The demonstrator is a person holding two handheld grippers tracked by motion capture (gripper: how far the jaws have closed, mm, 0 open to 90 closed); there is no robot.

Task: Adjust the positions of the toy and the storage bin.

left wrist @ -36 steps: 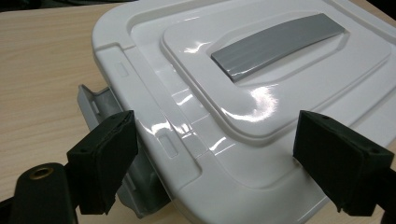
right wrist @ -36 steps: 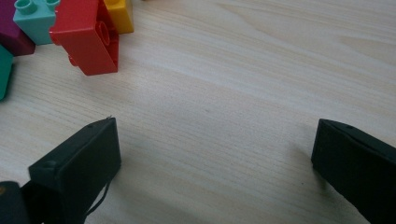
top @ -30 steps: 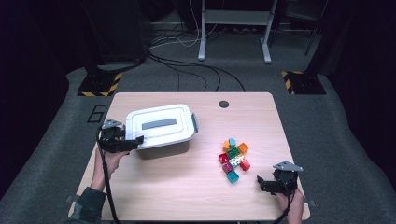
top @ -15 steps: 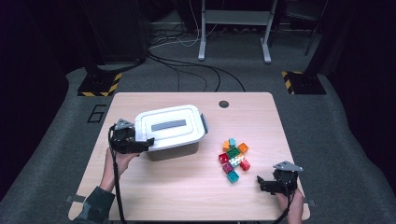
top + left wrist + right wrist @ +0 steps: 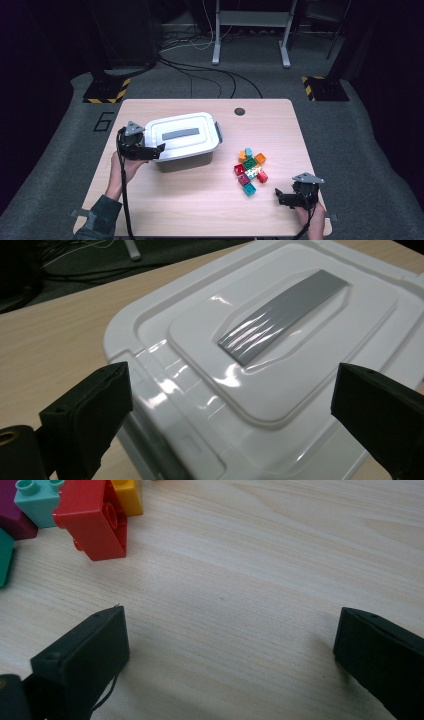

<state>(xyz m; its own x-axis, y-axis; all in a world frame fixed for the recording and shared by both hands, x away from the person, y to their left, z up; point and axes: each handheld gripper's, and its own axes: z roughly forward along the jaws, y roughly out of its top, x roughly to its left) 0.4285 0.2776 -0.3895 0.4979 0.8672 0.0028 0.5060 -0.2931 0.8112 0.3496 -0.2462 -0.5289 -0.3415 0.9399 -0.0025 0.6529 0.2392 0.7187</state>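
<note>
Obstacle, table [image 5: 200, 210] left-centre: white lidded box [image 5: 185, 141], the bulkiest item; left gripper [image 5: 150, 151] sits at its 8 o'clock corner, jaws wide apart and just opening, lid corner between them, unpressed.
Obstacle, 4 o'clock of the box: cluster of toy bricks [image 5: 250, 170], packed close.
Free lane between box and bricks.
Free: bare wood along the near edge, 6 o'clock of the box.
Right gripper [image 5: 282, 196], 4 o'clock of the bricks, jaws spread over bare wood; red brick [image 5: 95, 522] nearest, apart from them.
</note>
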